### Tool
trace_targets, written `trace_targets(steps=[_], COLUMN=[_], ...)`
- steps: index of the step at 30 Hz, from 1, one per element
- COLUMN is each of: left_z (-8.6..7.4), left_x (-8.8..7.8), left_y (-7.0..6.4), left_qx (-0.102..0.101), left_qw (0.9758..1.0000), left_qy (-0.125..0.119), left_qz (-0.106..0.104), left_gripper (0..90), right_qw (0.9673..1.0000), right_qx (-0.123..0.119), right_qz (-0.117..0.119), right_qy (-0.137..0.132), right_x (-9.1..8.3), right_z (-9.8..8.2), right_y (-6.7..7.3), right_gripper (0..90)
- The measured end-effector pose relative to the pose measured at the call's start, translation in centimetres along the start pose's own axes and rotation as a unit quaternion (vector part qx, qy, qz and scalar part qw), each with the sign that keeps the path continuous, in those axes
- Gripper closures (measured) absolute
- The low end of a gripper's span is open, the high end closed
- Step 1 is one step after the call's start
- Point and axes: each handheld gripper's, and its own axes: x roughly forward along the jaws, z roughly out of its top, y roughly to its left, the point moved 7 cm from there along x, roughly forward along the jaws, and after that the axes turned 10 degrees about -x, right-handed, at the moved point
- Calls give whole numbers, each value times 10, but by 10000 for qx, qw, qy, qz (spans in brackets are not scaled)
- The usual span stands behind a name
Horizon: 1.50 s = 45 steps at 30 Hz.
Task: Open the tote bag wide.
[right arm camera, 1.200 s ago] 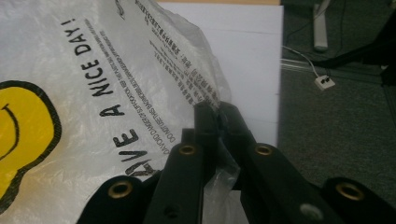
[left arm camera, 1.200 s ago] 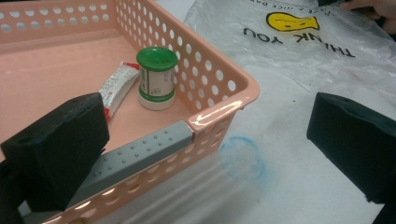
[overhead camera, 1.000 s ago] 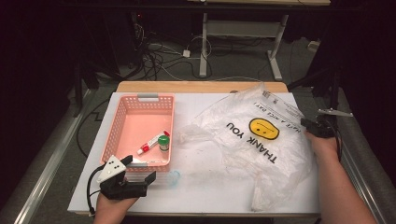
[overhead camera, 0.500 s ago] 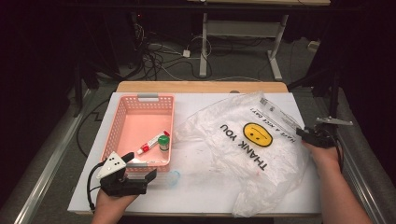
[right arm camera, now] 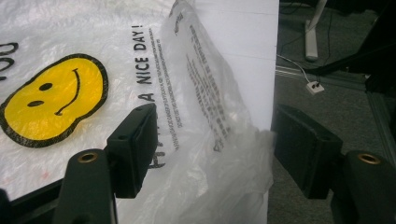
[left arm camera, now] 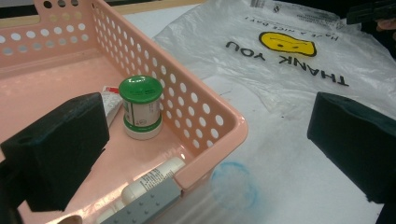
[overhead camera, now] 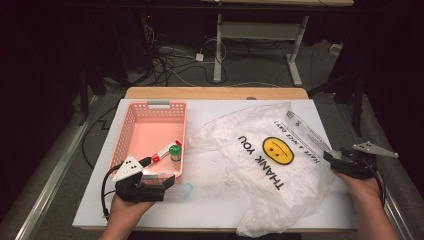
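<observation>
While its jaws have just been opening, right claw (right arm camera: 212, 154) spread astride plastic bag (overhead camera: 265, 165) edge, left claw (left arm camera: 205, 154) spread beside pink basket (left arm camera: 219, 123).

Plastic bag (overhead camera: 270, 165) thin, crinkled, glossy; basket (overhead camera: 131, 131) smooth perforated plastic; table (overhead camera: 210, 210) matt white

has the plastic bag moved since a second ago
Yes. The plastic bag has slid toward the person and the table's right edge, away from the pink basket, which stayed put. The right claw has just been opening.
</observation>
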Motion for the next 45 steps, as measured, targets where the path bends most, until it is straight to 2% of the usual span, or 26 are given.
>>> trace_targets(steps=[4, 6, 8, 10, 17, 23, 26, 29, 37, 45], left_z=[1, 0, 0, -1, -3, -3, -4, -6, -11, -16], left_x=[4, 6, 6, 6, 5, 3, 2, 2, -4, -14], left_y=[0, -1, -2, -1, 4, 0, 0, 2, 5, 13], left_qx=[20, 62, 41, 29, -90, -46, -62, -13, -17, -127], left_qw=[10000, 9999, 9999, 9998, 9999, 10000, 9999, 9999, 9998, 9994], left_qy=[38, 137, 157, 184, 69, 25, 9, 26, 70, -18], left_qz=[-7, -25, -53, -47, 66, 79, 95, 143, 185, 308], left_gripper=[0, 0, 0, 0, 0, 0, 0, 0, 0, 0], right_qw=[10000, 10000, 10000, 9999, 9975, 9947, 9929, 9911, 9861, 9798], right_qx=[36, 68, 78, -17, -305, -522, -595, -678, -902, -1154], right_qz=[-35, -31, 19, 64, 424, 759, 970, 1086, 1346, 1581], right_qy=[43, 1, -31, -149, -484, -459, -350, -371, -366, -423], right_x=[-6, -11, -16, -23, -34, -24, -17, -9, 6, 19], right_z=[-3, -2, 0, 5, 16, 19, 20, 22, 35, 55], right_y=[-10, -13, -11, -5, 35, 73, 90, 106, 138, 169], right_gripper=[310, 306, 296, 284, 207, 134, 61, 3, 2, 2])
